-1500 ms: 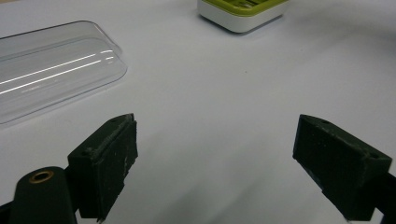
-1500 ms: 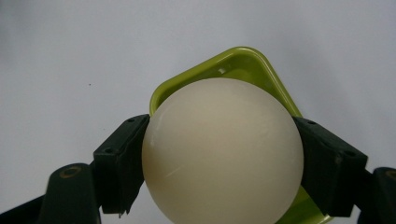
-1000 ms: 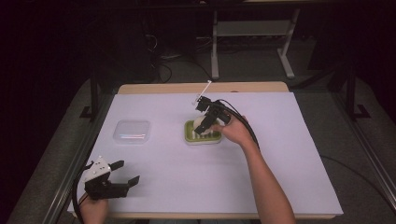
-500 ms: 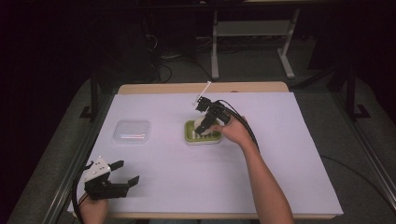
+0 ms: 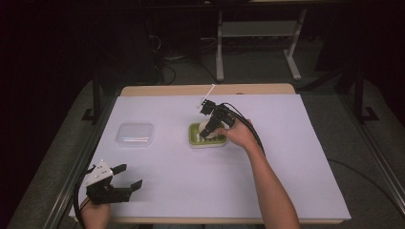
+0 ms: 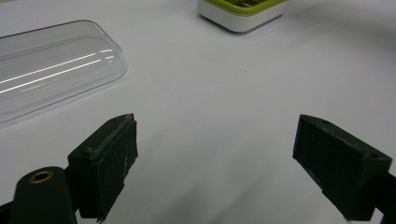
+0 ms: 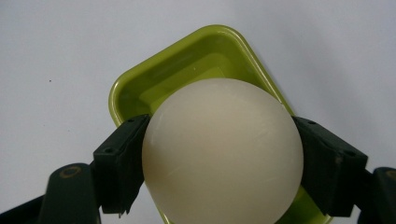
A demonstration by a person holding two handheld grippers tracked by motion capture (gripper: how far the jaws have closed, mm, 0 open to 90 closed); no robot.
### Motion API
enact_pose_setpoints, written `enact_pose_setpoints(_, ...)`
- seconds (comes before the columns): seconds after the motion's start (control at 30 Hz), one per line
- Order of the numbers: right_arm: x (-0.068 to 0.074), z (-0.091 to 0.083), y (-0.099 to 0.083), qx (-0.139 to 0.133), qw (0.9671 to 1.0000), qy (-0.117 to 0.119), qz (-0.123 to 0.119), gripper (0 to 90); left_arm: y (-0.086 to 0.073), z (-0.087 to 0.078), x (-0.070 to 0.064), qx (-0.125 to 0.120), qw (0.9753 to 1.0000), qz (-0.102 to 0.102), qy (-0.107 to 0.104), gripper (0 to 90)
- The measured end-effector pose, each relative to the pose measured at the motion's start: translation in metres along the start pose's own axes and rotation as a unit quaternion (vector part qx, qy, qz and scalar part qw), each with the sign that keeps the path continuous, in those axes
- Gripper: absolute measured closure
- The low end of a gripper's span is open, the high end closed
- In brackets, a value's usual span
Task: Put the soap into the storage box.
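Observation:
A cream-white rounded soap bar (image 7: 223, 154) is clamped between the black jaws of my right gripper (image 7: 223, 161), just over a lime-green soap dish (image 7: 187, 65). From above, that dish (image 5: 197, 139) lies mid-table with the right gripper (image 5: 208, 131) over it and the pale soap (image 5: 205, 127) between its jaws. Whether the soap touches the dish I cannot tell. My left gripper (image 5: 127, 176) rests near the front left corner, open and holding nothing. Its two pads (image 6: 109, 163) stand wide apart over bare white surface.
A clear plastic lid (image 5: 135, 134) lies left of the dish, also seen as the transparent lid (image 6: 51, 65) ahead of the left gripper. White paper (image 5: 296, 162) covers the table. A black cable (image 5: 250, 126) trails from the right gripper. Dark floor surrounds the table.

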State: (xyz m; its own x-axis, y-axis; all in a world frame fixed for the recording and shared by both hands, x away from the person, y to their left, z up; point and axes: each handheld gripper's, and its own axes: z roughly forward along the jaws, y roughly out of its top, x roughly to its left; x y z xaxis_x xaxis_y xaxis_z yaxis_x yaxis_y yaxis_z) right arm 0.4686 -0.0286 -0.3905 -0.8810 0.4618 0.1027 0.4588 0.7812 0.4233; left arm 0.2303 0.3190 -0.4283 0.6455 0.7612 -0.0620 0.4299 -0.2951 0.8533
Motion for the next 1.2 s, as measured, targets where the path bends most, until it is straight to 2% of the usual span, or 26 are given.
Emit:
enact_pose_setpoints(0.53, 0.0, 0.009, 0.003, 0.009, 0.9999, 0.003, 0.003, 23.0, 0.0, 0.0, 0.0, 0.003, 1.0, 0.004, -0.002, 13.0)
enact_pose_setpoints(0.73, 0.001, 0.014, 0.003, 0.02, 0.9998, 0.002, 0.002, 22.9, 0.0, 0.0, 0.0, 0.002, 1.0, 0.002, -0.001, 13.0)
enact_pose_setpoints(1.2, 0.001, 0.014, 0.003, 0.023, 0.9997, 0.001, 0.002, 22.9, 0.0, 0.0, 0.0, 0.0, 1.0, 0.0, 0.0, 13.0)
